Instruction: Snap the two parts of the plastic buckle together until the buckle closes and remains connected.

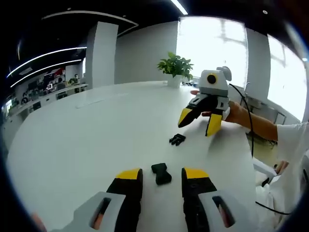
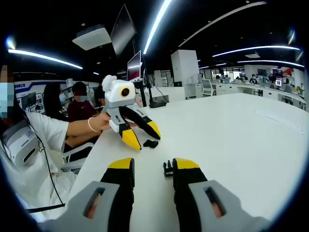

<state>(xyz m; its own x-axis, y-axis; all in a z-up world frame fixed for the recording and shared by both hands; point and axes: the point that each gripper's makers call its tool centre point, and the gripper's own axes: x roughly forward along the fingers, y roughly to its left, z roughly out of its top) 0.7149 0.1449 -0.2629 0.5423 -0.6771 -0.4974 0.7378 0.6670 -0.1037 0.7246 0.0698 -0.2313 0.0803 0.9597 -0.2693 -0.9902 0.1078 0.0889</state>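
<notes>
Two buckle halves are laid apart on the white table [image 1: 72, 140], neither gripped.

The socket [image 1: 161, 173] is seen between the spread jaws of the left gripper [image 1: 161, 175]. The prong [image 2: 167, 168] lies just beside the right gripper [image 2: 151, 163], whose jaws are also held apart.

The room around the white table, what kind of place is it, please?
Probably an open-plan office or lab: a long white table, ceiling light strips, a monitor with seated people behind, a potted plant beside bright windows.
</notes>
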